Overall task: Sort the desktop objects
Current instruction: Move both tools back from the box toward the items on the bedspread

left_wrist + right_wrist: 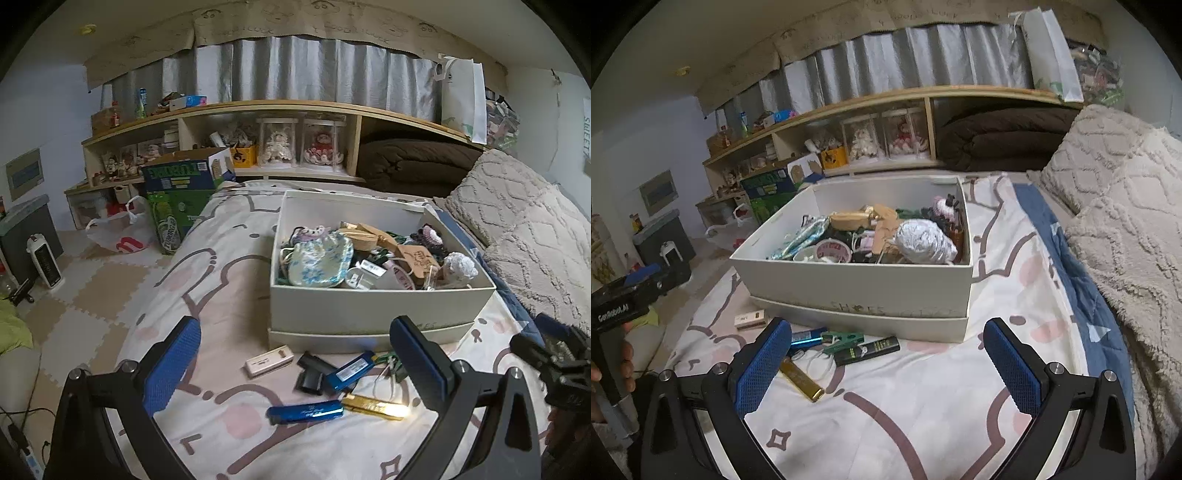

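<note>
— Grippers? 
— Left gripper point(295, 356) and right gripper point(886, 356) both spread wide, holding nothing.
— Clutter? 
— Gold bar point(373, 406), blue case point(304, 412) lie on the bedsheet point(221, 295) before the full white box point(369, 310).

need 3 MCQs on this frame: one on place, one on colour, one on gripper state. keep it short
1. Where do the loose small items lie?
A. on the bedsheet in front of the white box
B. on the shelf
C. on the floor mats

2. What colour is the bar next to the blue case?
A. red
B. gold
C. white

3. How is the left gripper?
A. shut on the gold bar
B. shut, empty
C. open, empty

Key:
1 A: the white box sits on the bedsheet with the items spread before its near wall.
2 B: the gold bar lies beside the blue case.
3 C: the left gripper has its fingers wide apart, nothing between them.
</note>
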The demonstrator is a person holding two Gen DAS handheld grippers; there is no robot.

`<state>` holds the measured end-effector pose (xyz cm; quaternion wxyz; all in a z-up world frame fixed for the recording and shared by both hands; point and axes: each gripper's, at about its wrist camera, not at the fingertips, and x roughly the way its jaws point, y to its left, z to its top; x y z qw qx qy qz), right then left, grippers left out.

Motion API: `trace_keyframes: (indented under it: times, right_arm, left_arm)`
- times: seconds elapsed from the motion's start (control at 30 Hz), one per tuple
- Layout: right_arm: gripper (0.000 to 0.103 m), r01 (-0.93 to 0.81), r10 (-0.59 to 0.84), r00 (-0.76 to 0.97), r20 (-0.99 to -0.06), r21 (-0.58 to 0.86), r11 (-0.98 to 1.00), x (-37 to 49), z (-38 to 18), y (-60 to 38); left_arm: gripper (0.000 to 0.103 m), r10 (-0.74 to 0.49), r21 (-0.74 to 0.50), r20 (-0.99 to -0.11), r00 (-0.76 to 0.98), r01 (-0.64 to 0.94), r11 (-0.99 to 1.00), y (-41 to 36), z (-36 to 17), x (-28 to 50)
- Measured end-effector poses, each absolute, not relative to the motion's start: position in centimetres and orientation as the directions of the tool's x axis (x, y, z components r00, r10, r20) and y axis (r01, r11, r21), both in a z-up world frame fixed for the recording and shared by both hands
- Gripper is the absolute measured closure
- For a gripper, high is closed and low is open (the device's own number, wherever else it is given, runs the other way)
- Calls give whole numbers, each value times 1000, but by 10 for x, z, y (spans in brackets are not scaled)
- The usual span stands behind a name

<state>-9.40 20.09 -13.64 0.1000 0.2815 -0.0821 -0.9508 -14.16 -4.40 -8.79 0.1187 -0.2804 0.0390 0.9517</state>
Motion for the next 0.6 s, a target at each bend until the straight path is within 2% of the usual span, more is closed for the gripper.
trace_keyframes:
  times: [0.43, 0.6]
  right_arm:
    - [0, 147, -205, -805, -557, 148, -978, -95, -143, 187]
    - [0, 153, -199, -785, -586, 128, -980, -100, -152, 181]
  left_arm:
    - [0, 178, -38, -531, -828, -187, -982, -78, -88, -134]
    - [0, 159, -44, -553, -818, -162, -986, -85, -96, -137]
